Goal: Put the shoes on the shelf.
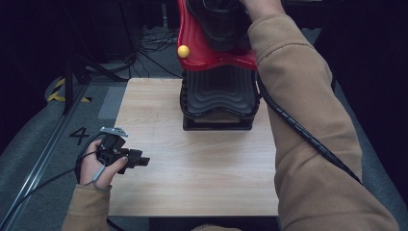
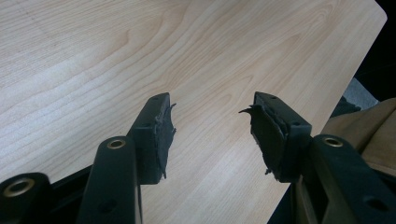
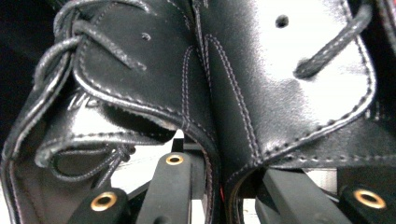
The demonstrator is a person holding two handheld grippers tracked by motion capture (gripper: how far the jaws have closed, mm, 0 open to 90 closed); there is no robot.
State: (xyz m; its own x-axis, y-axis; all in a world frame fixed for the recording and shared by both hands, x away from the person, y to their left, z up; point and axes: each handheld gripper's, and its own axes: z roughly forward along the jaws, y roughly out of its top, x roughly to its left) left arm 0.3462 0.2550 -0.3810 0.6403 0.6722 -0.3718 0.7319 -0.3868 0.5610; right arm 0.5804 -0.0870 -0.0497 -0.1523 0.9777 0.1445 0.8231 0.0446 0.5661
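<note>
The person's right arm in a tan sleeve (image 1: pixel 308 120) reaches far over the light wooden table (image 1: pixel 202 168) to a shiny black leather lace-up shoe (image 3: pixel 261 84). In the high view the shoe (image 1: pixel 219 21) sits on top of a red and black ribbed stand (image 1: pixel 216 82), which stands on the far part of the table and has a small yellow ball (image 1: pixel 183 51) on its left side. In the right gripper view, the right gripper (image 3: pixel 219 186) has its two black jaws on either side of the shoe's stitched leather edge, one jaw inside the shoe and one outside, close together. It looks like the jaws pinch that edge. The left gripper (image 1: pixel 137 160) rests in the person's left hand (image 1: pixel 94 168) at the near left edge of the table. In the left gripper view, the left gripper (image 2: pixel 210 133) has its jaws wide apart with nothing between them, just bare wood below.
</note>
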